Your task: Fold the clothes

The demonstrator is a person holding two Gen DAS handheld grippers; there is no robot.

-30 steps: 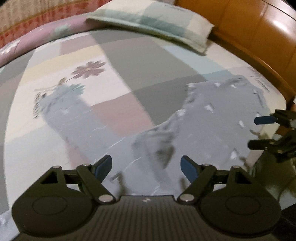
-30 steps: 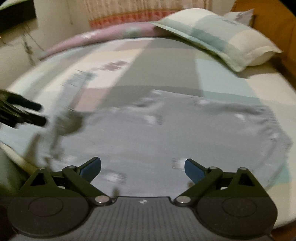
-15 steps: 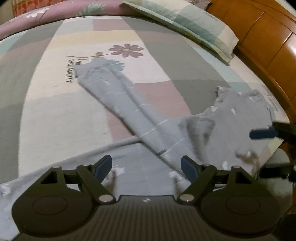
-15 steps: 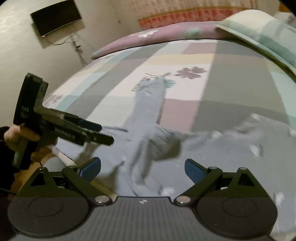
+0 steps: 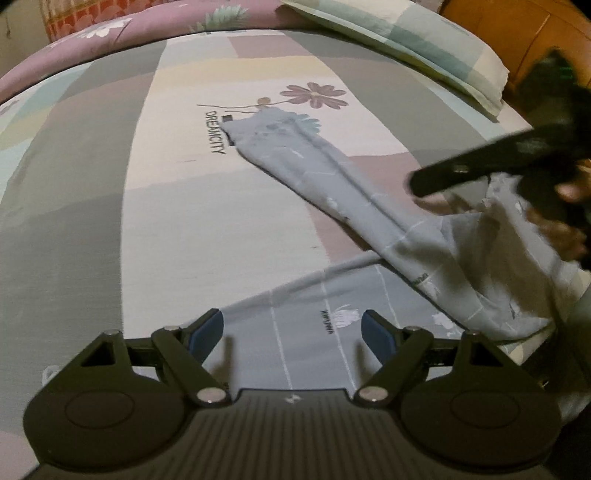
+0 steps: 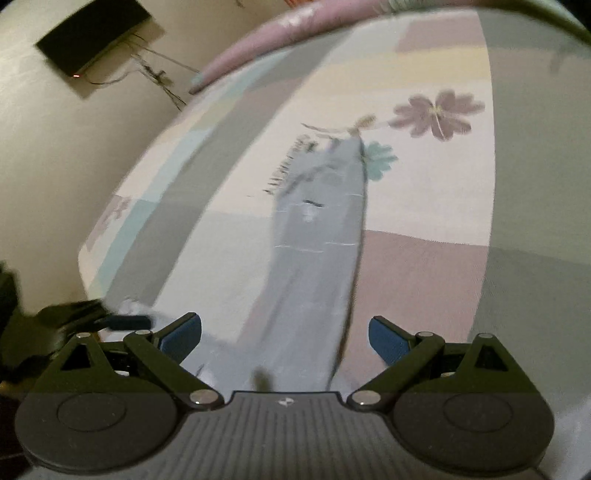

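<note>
The grey trousers (image 5: 332,184) lie on the bed (image 5: 110,184), legs diverging in a V. The right gripper (image 6: 284,334), jaws spread and holding nothing, looks straight along one leg; the left gripper (image 5: 291,328), likewise spread, overlies the other.

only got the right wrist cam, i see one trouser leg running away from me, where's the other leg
observer: In the left wrist view the other leg lies flat along the near edge of the bed, under the open left gripper.
operator: do the two legs overlap
observer: Yes, the long leg crosses over the top of it toward the right.
operator: whats at the head of the bed
observer: A checked pillow lies beside a wooden headboard.
</note>
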